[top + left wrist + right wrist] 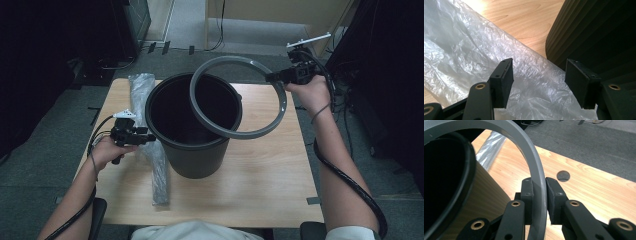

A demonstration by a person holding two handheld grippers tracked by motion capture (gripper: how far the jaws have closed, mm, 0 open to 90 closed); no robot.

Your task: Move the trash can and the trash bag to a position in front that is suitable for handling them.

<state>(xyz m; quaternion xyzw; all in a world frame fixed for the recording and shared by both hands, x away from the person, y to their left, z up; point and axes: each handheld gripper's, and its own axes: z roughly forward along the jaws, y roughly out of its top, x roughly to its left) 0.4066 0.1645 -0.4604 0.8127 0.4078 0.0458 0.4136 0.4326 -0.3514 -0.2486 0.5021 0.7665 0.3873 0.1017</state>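
High view, bin: we see a black bin standing upright on a wooden table, its mouth open.
High view, ring: a grey ring hangs tilted above the bin's right rim, part of it out past the bin.
High view, right gripper: our right gripper pinches the ring's far right edge, off to the bin's right.
High view, left gripper: our left gripper rests near the bin's left wall, over a rolled plastic bag lying beside the bin.
Left gripper view, jaws: they stand apart with nothing clamped; crinkled bag lies below them and the bin's ribbed wall sits just to one side.
Right gripper view, jaws: they are clamped on the ring, one pad on each face, with the bin's rim close by.
Risk, ring: we judge that a one-point grip lets the ring swing or slip, so it could seat crooked or fall into the bin.
Risk, bin: nothing steadies the bin, so a push from the ring could shift or tip it.
Risk, bag: the open jaws could snag the loose plastic.
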